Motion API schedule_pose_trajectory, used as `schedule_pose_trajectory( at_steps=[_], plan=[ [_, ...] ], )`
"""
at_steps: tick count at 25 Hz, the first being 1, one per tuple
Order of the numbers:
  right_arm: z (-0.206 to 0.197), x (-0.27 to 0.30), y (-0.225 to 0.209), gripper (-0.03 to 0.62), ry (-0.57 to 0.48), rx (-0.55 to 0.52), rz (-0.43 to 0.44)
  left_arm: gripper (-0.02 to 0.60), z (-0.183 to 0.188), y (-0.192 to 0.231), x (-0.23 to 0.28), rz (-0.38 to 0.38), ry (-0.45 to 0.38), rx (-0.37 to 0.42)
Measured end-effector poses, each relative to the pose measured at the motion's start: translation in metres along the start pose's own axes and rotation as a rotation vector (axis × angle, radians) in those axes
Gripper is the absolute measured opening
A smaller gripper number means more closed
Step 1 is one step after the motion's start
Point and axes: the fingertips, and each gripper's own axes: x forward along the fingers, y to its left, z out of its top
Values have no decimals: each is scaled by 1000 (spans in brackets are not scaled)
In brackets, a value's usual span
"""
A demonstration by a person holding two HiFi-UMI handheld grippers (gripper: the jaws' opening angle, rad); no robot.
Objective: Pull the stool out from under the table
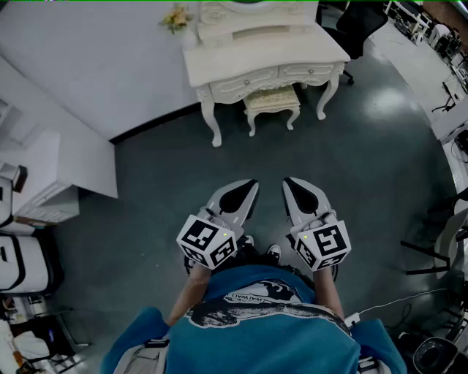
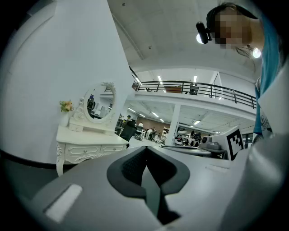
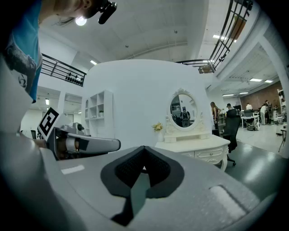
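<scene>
The floor (image 1: pixel 241 164) is dark grey, smooth and slightly glossy. A wide bare stretch of it lies between the person and the table. The wall (image 1: pixel 88 66) is plain white and curves away behind the table. The table (image 1: pixel 241 62) is a white dressing table with a wavy front edge, drawers, carved curved legs and an oval mirror (image 3: pixel 182 109) in an ornate frame. The stool (image 1: pixel 272 98) stands under the table, tucked between its legs (cream, cushioned top, short curved legs). The left gripper (image 1: pixel 253 182) and right gripper (image 1: pixel 287 181) are grey moulded shells with black textured pads. They are held side by side, well apart from the stool, tips towards it. Both pairs of jaws are closed, with nothing between them. A small bunch of pale flowers (image 1: pixel 175 18) sits at the table's rear left corner.
</scene>
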Motion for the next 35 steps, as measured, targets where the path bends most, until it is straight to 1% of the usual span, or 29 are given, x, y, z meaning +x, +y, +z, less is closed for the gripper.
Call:
schedule_pose_trajectory(
  at_steps=[6, 11, 15, 24, 30, 35],
  plan=[
    [-2, 8, 5, 0, -2, 3, 0, 14, 0, 9, -2, -2, 9, 7],
    [-7, 15, 14, 3, 20, -82, -11, 14, 0, 18, -3, -7, 21, 22],
    [-6, 19, 15, 3, 7, -53, -27, 14, 0, 26, -3, -21, 33, 31],
    [-13, 23, 11, 3, -18, 12, -109, 14, -6, 41, -9, -70, 55, 50],
    [-21, 20, 3, 3, -16, 21, -183, 14, -12, 52, -13, -86, 67, 20],
    [-26, 18, -5, 2, -8, 56, -202, 14, -16, 55, -8, -99, 81, 6]
  ],
)
